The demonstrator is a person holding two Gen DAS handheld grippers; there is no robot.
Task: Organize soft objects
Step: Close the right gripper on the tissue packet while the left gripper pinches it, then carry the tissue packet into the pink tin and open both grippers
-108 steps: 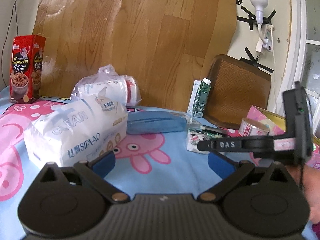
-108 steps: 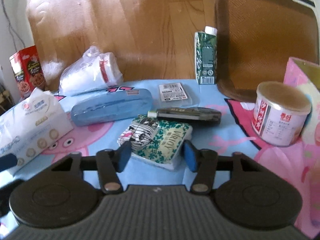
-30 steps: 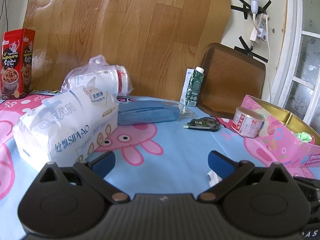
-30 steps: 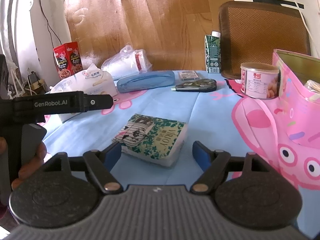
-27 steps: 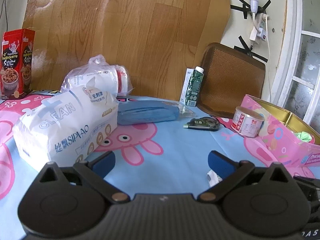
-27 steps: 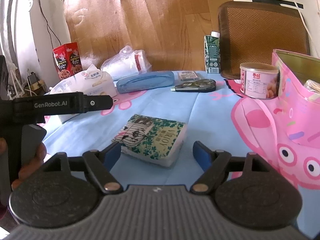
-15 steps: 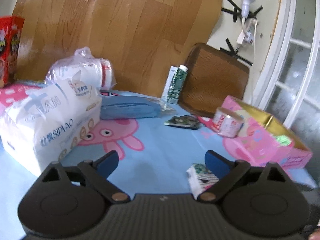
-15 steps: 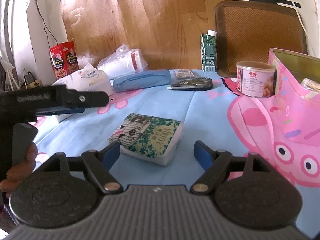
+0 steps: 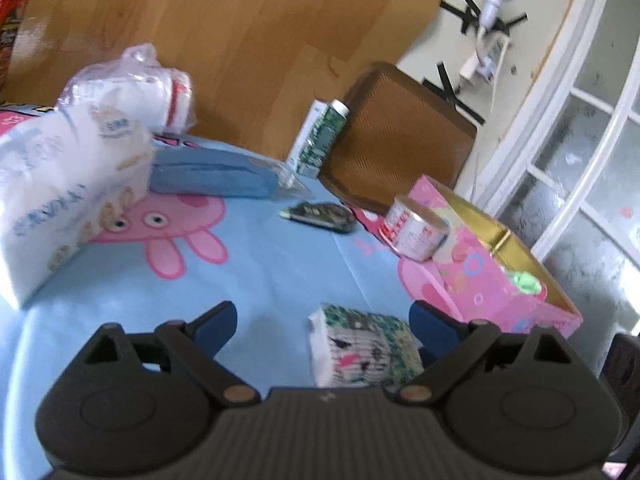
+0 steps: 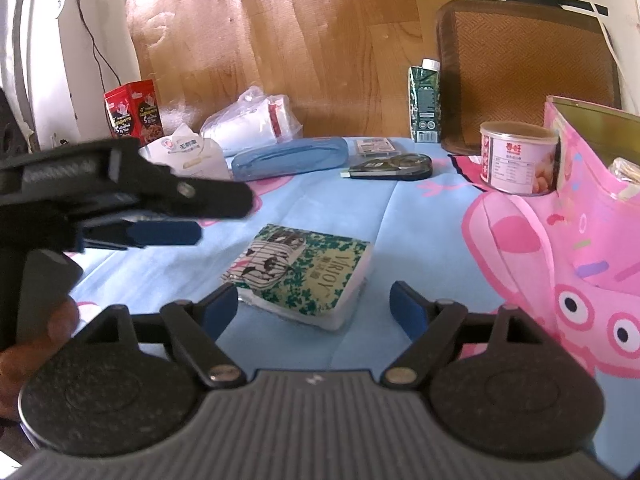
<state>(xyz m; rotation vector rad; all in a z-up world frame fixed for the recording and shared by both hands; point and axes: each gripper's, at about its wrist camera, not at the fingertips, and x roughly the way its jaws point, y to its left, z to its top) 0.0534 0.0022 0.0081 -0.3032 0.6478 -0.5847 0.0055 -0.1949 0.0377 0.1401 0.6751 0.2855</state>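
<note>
Left wrist view is blurred, so I read almost no print there. My left gripper (image 9: pixel 322 320) has its jaws wide apart with nothing pressed between them. The small green tissue pack (image 9: pixel 366 344) lies on the blue cartoon tablecloth (image 9: pixel 280 276) at about 5 o'clock, close to the right finger; its lower edge is hidden behind the gripper body, and I cannot tell if the finger touches it. At 9 o'clock the big white tissue pack (image 9: pixel 60 204) is cut off by the frame edge. At 3 o'clock stands the pink box (image 9: pixel 500 280); something light green (image 9: pixel 524 282) lies inside, too small to name.

In the right wrist view my right gripper (image 10: pixel 312 306) also stands open, the jaws widening a little, and the same tissue pack (image 10: pixel 304 274) lies between the fingertips without contact from the pads. At 9 o'clock the left gripper (image 10: pixel 168 216) enters, blurred, and covers part of the white tissue pack (image 10: pixel 188 152). A hand (image 10: pixel 36 344) holding it is only partly visible at the edge. The inside of the pink box (image 10: pixel 580 208) is mostly cut off at 3 o'clock.
</note>
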